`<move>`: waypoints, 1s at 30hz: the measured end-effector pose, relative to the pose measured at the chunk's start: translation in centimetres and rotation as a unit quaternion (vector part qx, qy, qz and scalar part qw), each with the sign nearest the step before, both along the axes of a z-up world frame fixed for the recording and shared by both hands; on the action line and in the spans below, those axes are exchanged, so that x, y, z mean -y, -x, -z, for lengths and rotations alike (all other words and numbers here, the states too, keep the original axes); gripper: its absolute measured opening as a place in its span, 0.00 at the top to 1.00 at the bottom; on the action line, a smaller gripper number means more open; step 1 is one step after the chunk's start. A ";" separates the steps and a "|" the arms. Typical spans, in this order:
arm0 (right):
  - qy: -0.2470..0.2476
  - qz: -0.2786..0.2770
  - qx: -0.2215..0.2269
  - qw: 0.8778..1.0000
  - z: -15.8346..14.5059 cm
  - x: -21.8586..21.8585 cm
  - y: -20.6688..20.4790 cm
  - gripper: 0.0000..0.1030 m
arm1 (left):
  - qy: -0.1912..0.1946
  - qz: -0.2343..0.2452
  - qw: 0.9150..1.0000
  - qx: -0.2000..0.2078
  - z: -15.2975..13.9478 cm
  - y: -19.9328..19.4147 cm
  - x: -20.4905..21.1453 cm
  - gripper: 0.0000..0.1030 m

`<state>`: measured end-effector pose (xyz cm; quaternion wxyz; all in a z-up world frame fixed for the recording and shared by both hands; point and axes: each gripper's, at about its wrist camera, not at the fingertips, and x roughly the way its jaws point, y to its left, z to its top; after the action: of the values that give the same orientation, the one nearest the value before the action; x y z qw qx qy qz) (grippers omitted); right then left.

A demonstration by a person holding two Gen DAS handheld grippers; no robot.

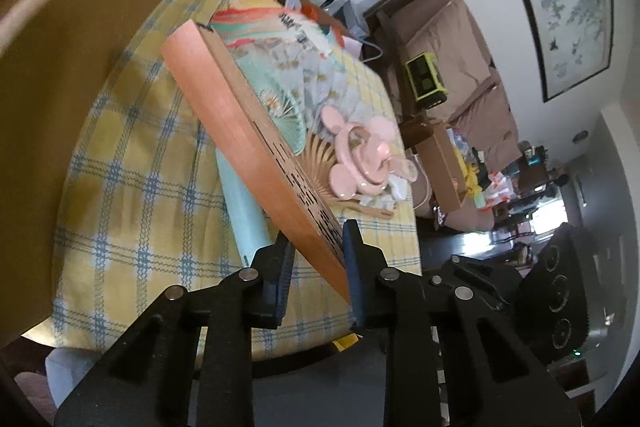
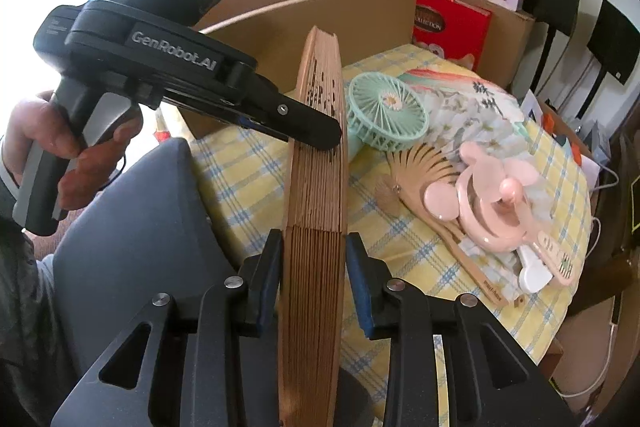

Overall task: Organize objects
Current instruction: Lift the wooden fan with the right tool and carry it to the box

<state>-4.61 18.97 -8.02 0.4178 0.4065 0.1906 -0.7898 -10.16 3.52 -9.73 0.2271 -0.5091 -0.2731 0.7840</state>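
A folded wooden fan (image 2: 316, 187) with cut-out slats is held above the table by both grippers. My right gripper (image 2: 314, 239) is shut on its lower end, with a pad pressing on each side. My left gripper (image 2: 320, 139) clamps it higher up, gripped by a hand (image 2: 40, 135). In the left wrist view the same folded wooden fan (image 1: 240, 131) runs slanted up and away from my left gripper (image 1: 319, 239), which is shut on its near end. On the cloth lie a mint handheld fan (image 2: 386, 115), a pink mouse-eared handheld fan (image 2: 492, 203) and an open painted paper fan (image 2: 472, 107).
An open cardboard box (image 2: 320, 11) stands at the back of the table on the yellow checked cloth (image 1: 132, 187). Red gift boxes (image 2: 452, 23) sit behind it. A blue-grey chair back (image 2: 132, 247) is at the near left. A sofa (image 1: 452, 39) and clutter lie beyond the table.
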 end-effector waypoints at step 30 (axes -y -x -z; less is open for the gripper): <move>0.082 0.051 -0.026 0.995 -8.9 12.7 3.2 0.70 | 0.052 -0.028 0.994 -0.088 -12.2 3.5 10.6 0.83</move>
<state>-7.82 6.29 0.91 0.4035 0.3597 0.1151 -0.8334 -13.70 -7.08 2.43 0.2016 -0.4415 -0.2247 0.8450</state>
